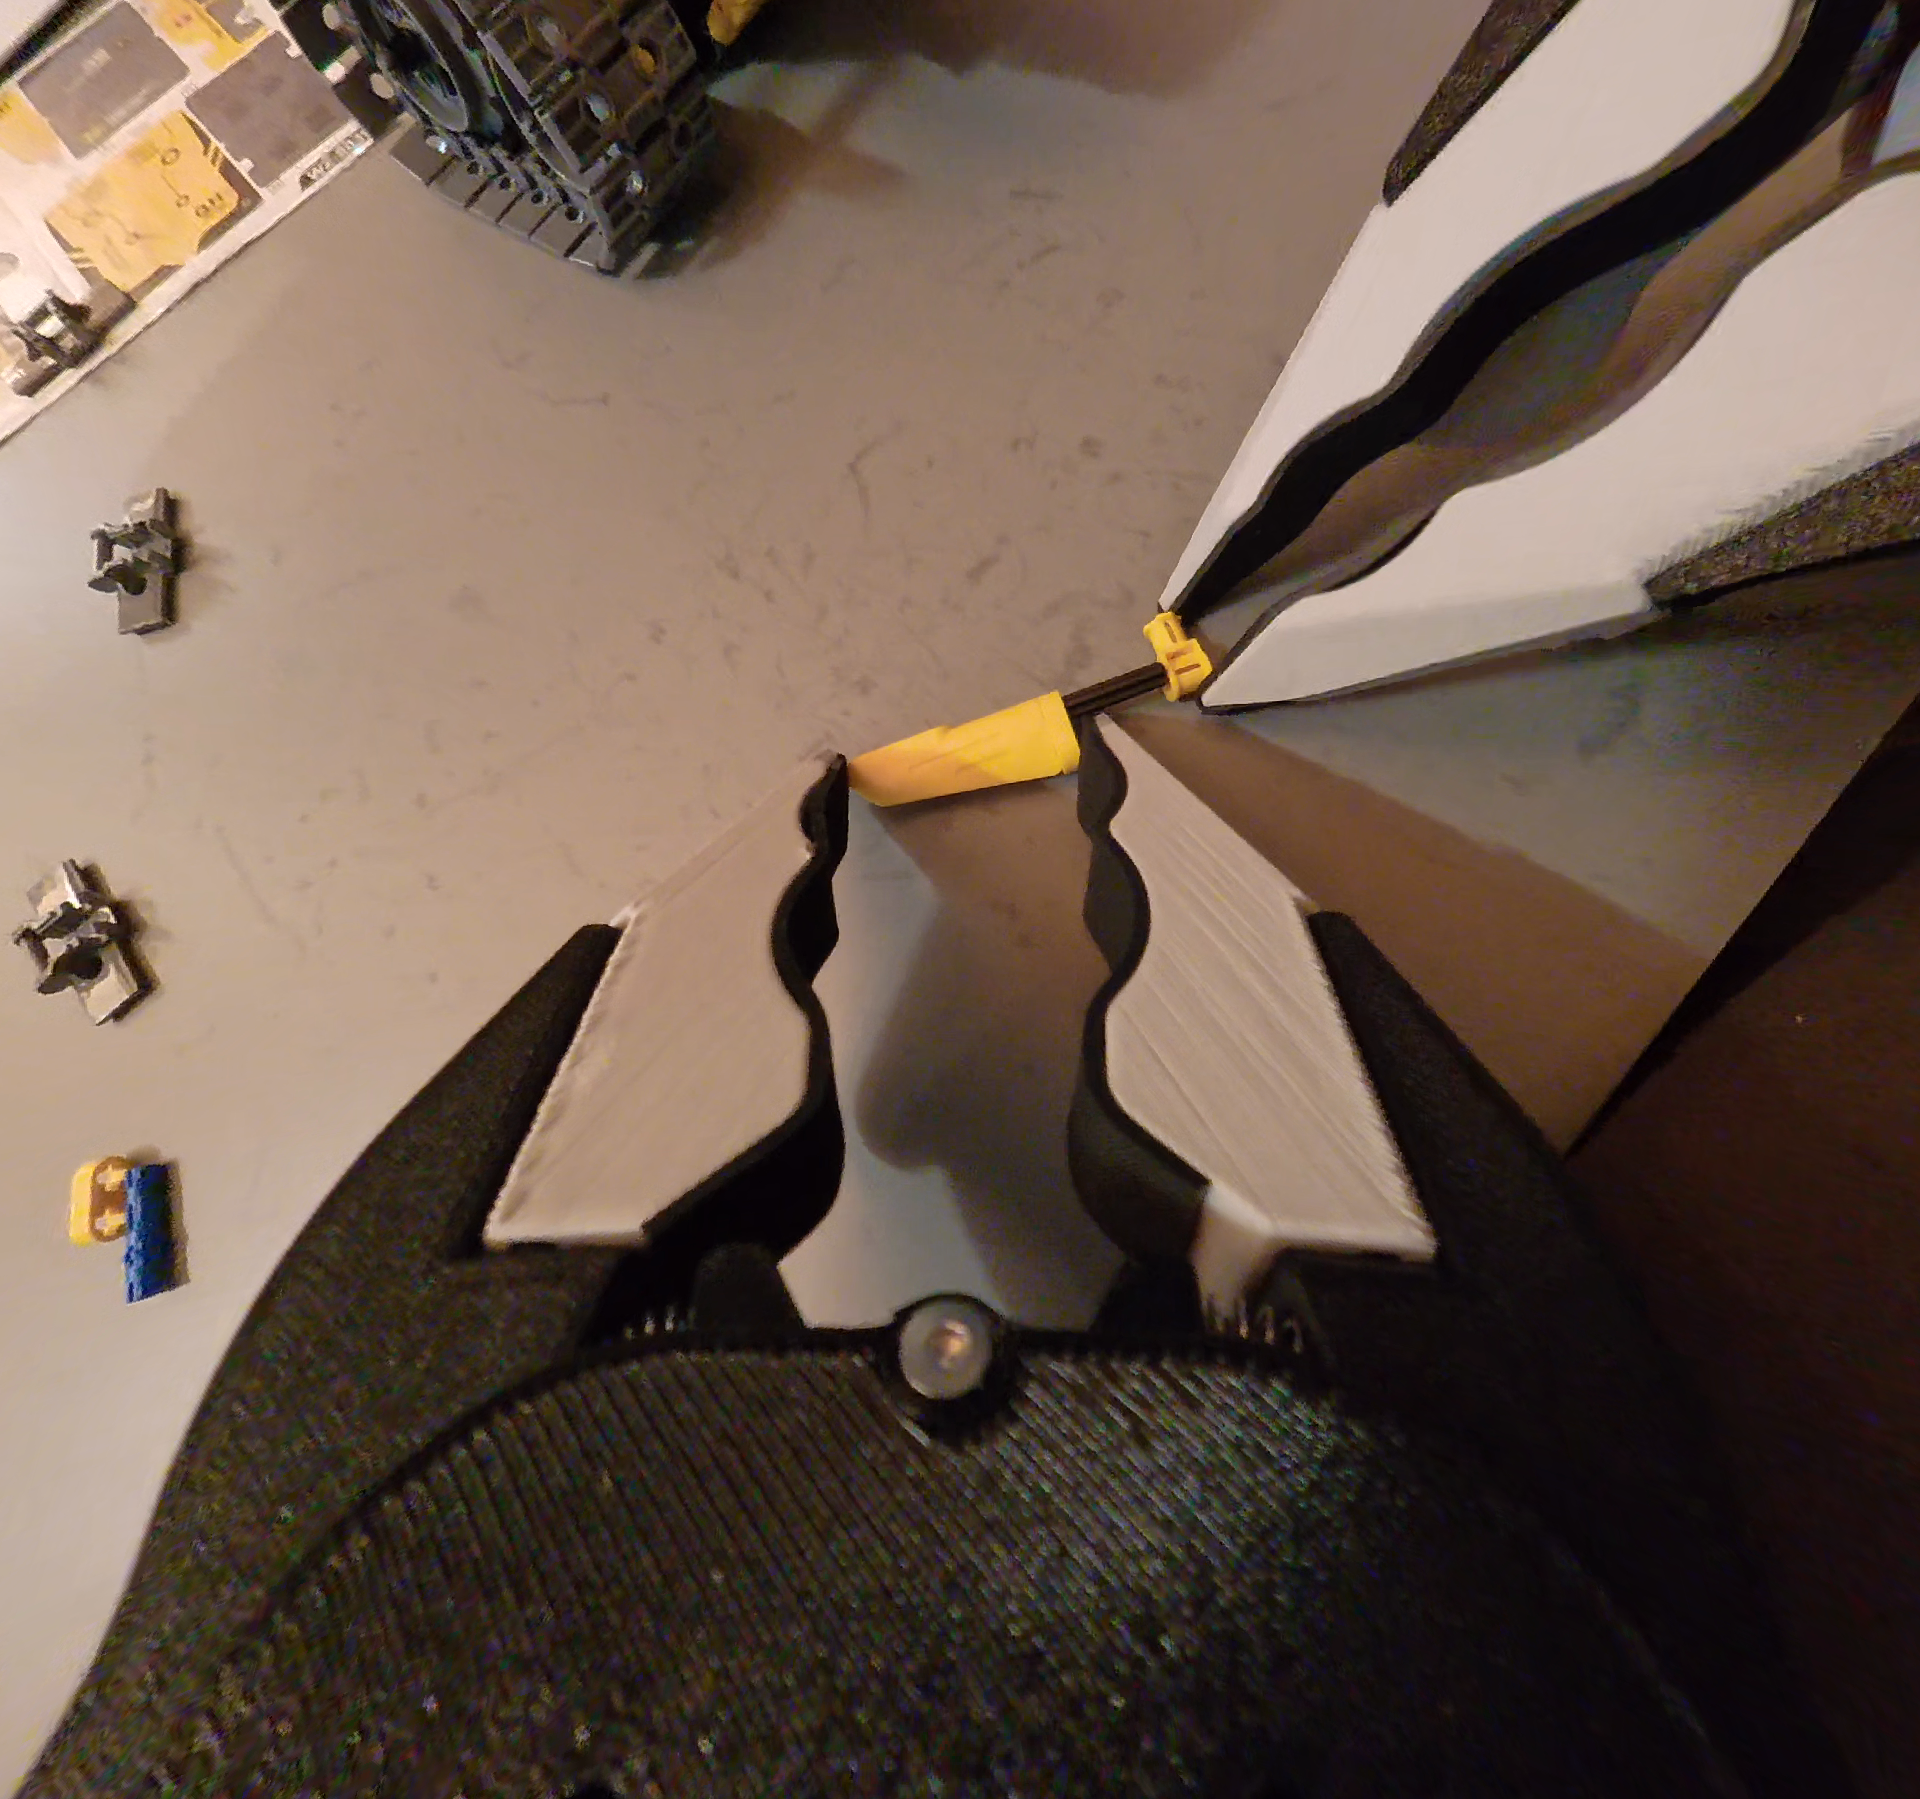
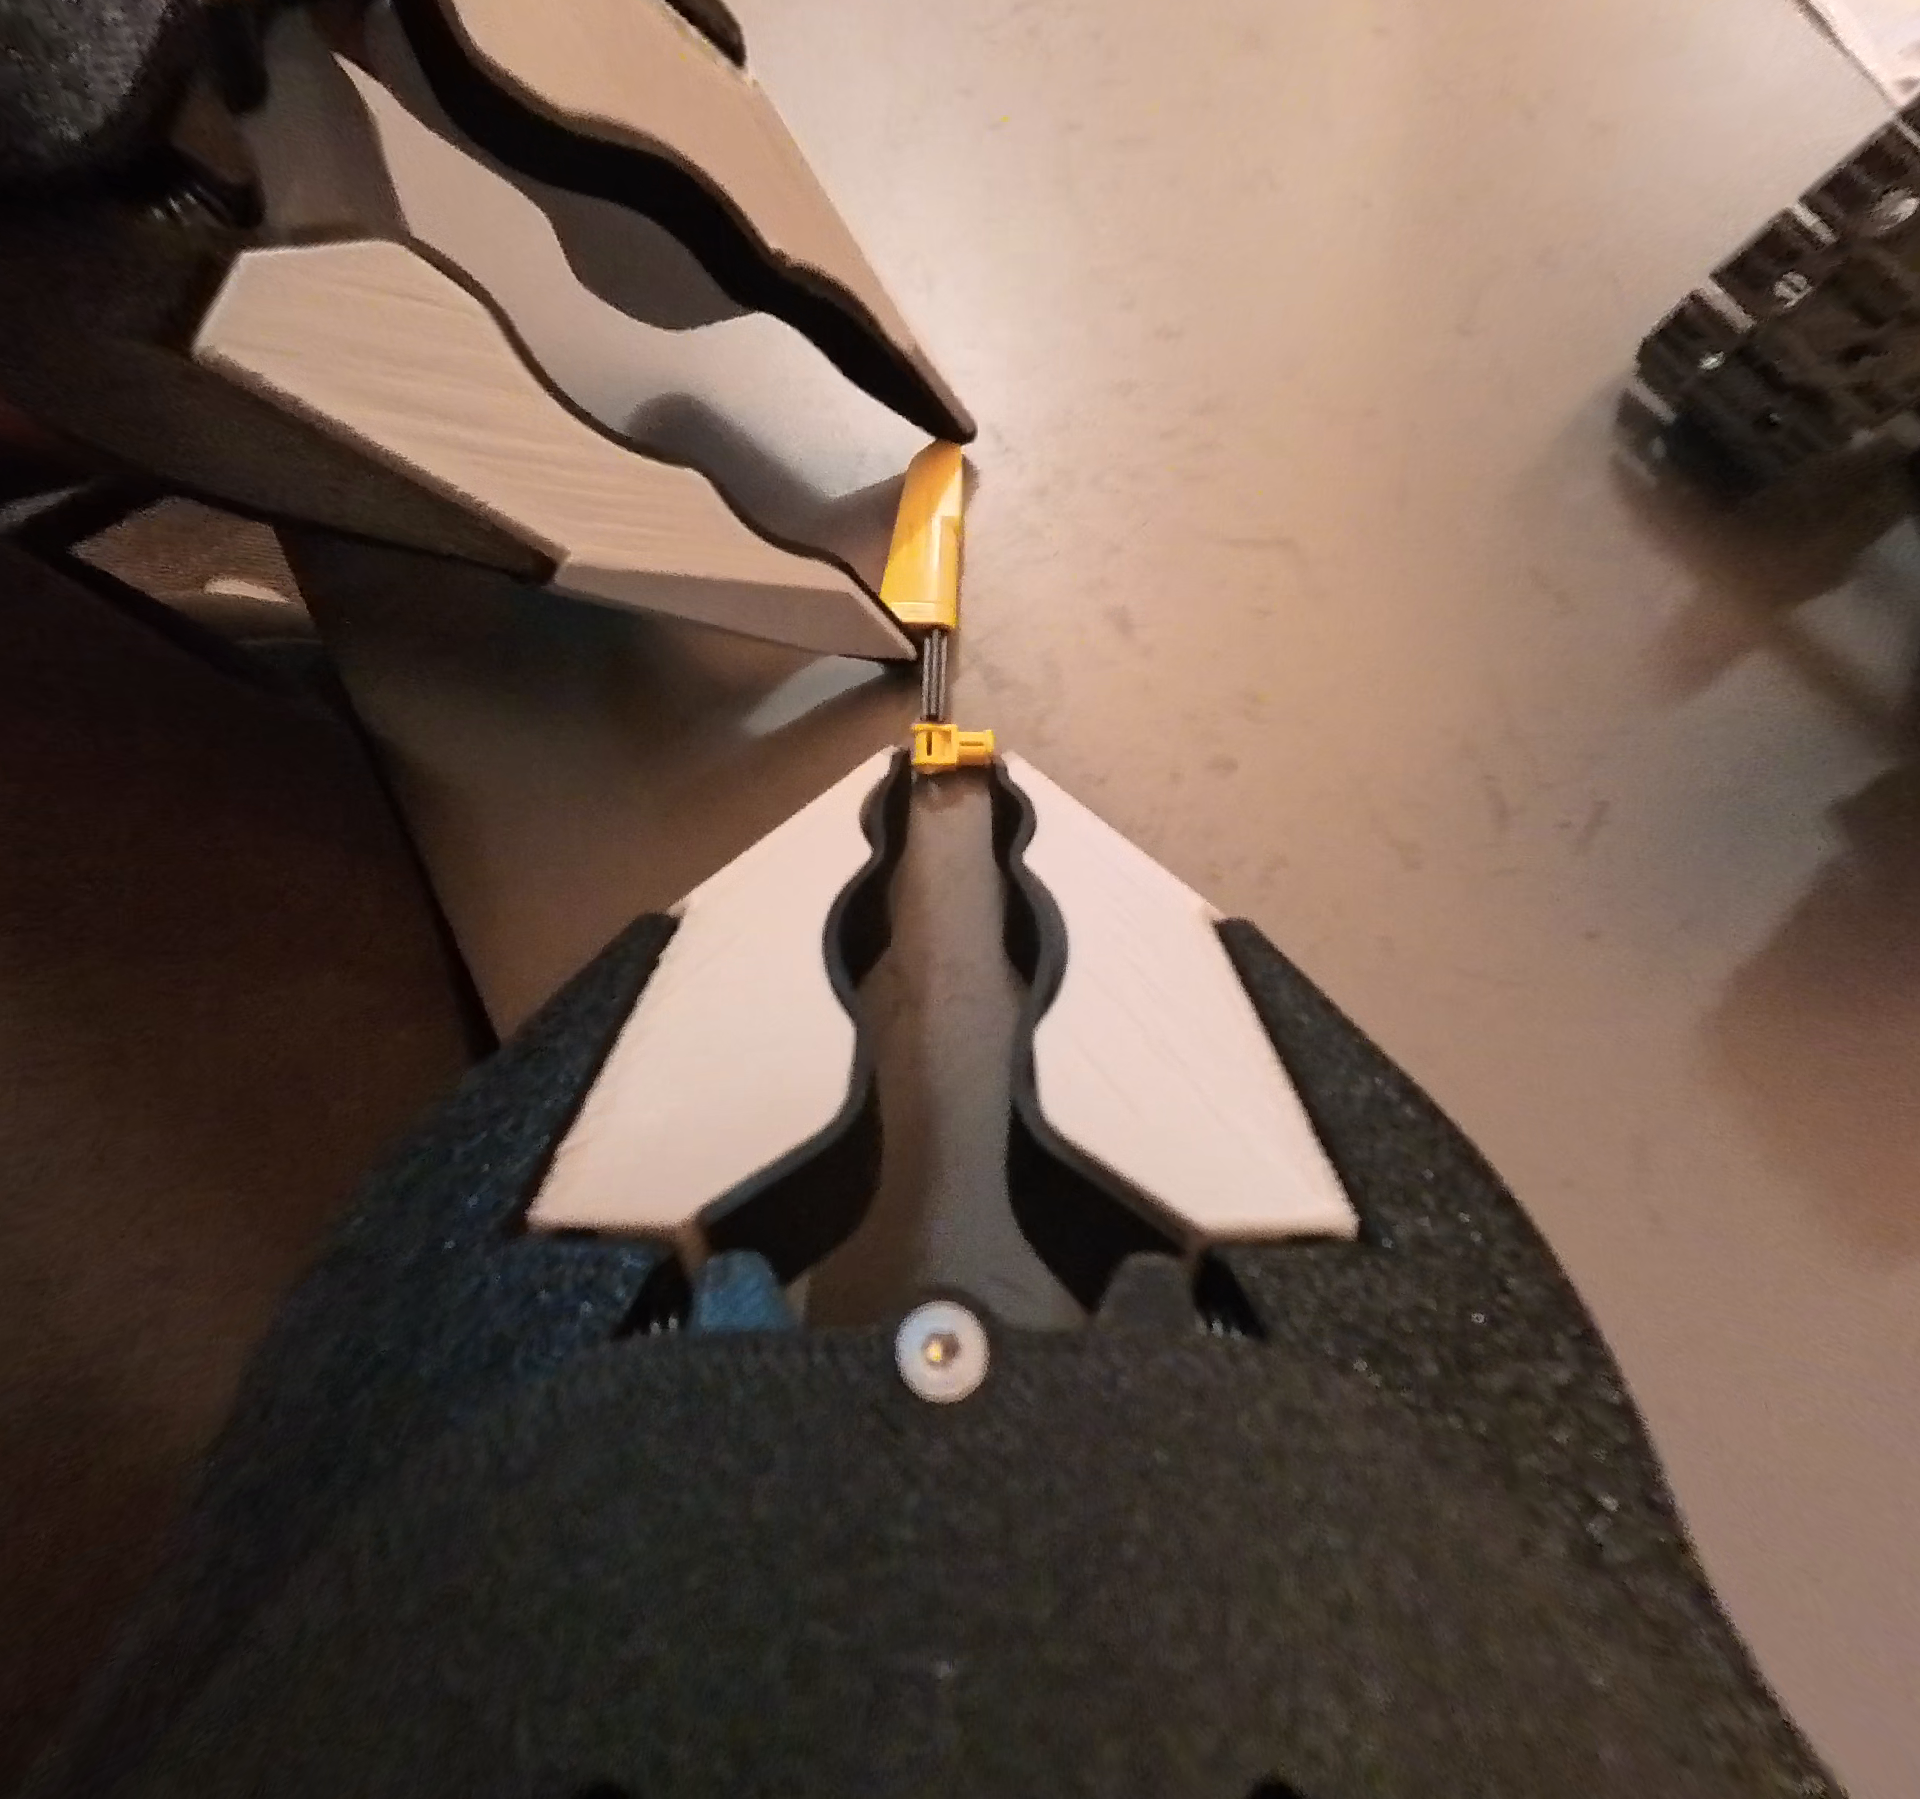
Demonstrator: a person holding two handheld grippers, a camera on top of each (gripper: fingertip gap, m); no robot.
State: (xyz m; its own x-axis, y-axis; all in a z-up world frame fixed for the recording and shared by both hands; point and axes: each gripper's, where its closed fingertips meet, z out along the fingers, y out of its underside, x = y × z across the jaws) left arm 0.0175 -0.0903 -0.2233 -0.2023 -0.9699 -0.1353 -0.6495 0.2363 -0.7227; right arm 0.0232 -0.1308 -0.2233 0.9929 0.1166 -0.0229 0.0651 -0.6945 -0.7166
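Note:
My left gripper (image 1: 961,760) is shut on a yellow cylinder (image 1: 966,757), with one fingertip at each end, just above the grey table (image 1: 623,502). A thin black axle (image 1: 1112,695) sticks out of the cylinder's right end. It ends in a small yellow connector (image 1: 1174,653). My right gripper (image 2: 951,762) is shut on that connector (image 2: 951,747). In the right wrist view the left gripper (image 2: 932,542) comes in from the upper left with the cylinder (image 2: 925,544), and the axle (image 2: 935,684) runs down to the connector. The right gripper also shows in the left wrist view (image 1: 1187,656).
A dark tracked brick model (image 1: 499,56) stands at the back beside a printed sheet (image 1: 135,160). Two dark grey parts (image 1: 135,560) (image 1: 83,939) and a yellow-and-blue piece (image 1: 125,1230) lie on the left. The table edge runs along the right, with dark space beyond (image 1: 1766,1074).

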